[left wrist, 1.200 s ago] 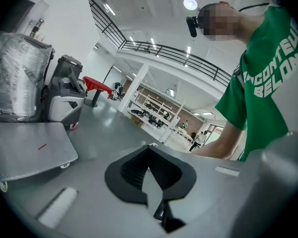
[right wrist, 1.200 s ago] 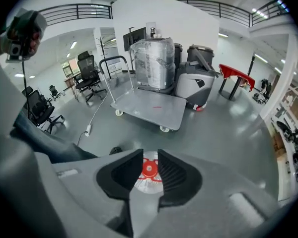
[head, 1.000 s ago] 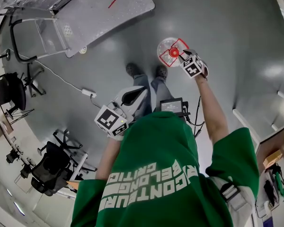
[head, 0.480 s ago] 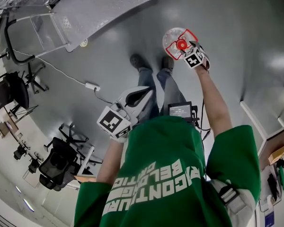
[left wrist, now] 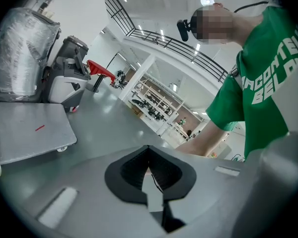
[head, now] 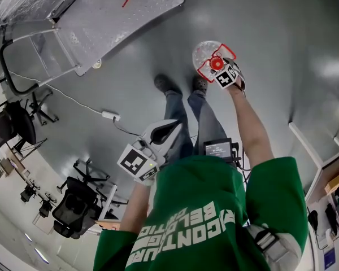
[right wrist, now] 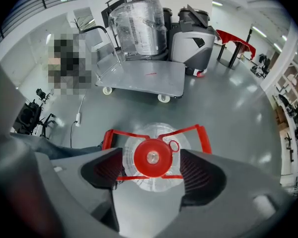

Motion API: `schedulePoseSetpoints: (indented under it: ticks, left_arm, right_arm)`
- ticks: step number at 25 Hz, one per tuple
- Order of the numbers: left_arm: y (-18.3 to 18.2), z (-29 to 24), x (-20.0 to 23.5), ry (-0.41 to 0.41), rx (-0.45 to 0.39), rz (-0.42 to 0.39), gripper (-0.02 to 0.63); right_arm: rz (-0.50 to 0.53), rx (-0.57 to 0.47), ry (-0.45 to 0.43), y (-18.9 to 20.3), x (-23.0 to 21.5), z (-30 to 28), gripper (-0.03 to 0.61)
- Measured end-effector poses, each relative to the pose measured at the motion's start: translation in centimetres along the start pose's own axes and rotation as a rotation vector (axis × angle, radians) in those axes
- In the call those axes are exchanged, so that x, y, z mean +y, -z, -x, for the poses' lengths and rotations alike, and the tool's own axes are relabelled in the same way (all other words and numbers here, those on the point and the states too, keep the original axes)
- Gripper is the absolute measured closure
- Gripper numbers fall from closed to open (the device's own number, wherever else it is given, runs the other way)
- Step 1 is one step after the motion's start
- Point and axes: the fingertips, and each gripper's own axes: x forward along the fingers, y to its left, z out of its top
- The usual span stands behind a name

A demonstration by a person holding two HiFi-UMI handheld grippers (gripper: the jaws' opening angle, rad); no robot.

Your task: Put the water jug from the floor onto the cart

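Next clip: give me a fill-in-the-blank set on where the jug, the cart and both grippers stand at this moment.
1. The water jug stands on the ____, not on the cart.
2. In the right gripper view, the jug's red ____ shows between the jaws of the right gripper, which have just been opening and press on nothing.
3. The jaws of the left gripper are ____, with nothing between them.

Missing words: floor; cap; shut

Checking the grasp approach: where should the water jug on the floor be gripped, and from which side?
Probably the red cap, from straight above: the water jug stands upright, cap topmost. The right hand-held gripper, jaws just opened, straddles it without gripping.
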Motion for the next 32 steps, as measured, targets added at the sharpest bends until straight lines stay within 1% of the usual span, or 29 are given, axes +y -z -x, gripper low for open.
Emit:
schedulePoseSetpoints:
  ticks: [3, 8, 15, 17, 23, 27, 32]
  left_arm:
    - [0.1, 0.0, 0.5, -0.001, 0.006, 0.013, 0.604]
    - [0.1, 0.3, 1.8, -0.009, 0.021, 0.034, 0.604]
    - [0.1, -0.2, 2.7, -0.012, 0.029, 0.055, 0.604]
    - [0.1, -0.4, 2.6, -0.004, 0.036, 0.06, 0.604]
    - [0.0, -0.7, 2.6, 0.008, 0.05, 0.06, 0.604]
    - [-0.4, -0.5, 2.7, 0.003, 0.046, 0.05, 0.604]
    - [-1.0, -0.3, 2.7, -0.001, 0.024, 0.031, 0.604]
  right_arm:
    - [-0.015, 0.021, -0.008, 0.4, 0.0, -1.1, 0.236]
    - [-0.068, 0.053, 0.004, 0.9, -0.5, -2.4, 0.236]
    - [-0.119, 0.094, 0.056, 2.0, -1.5, -3.7, 0.246]
    - [-0.128, 0.113, 0.07, 2.2, -1.8, -3.9, 0.27]
    - [-0.128, 0.138, 0.078, 2.7, -2.0, -3.8, 0.273]
    - [-0.152, 0.132, 0.09, 3.0, -2.1, -2.9, 0.275]
    - [-0.158, 0.07, 0.105, 1.3, -2.7, -0.3, 0.275]
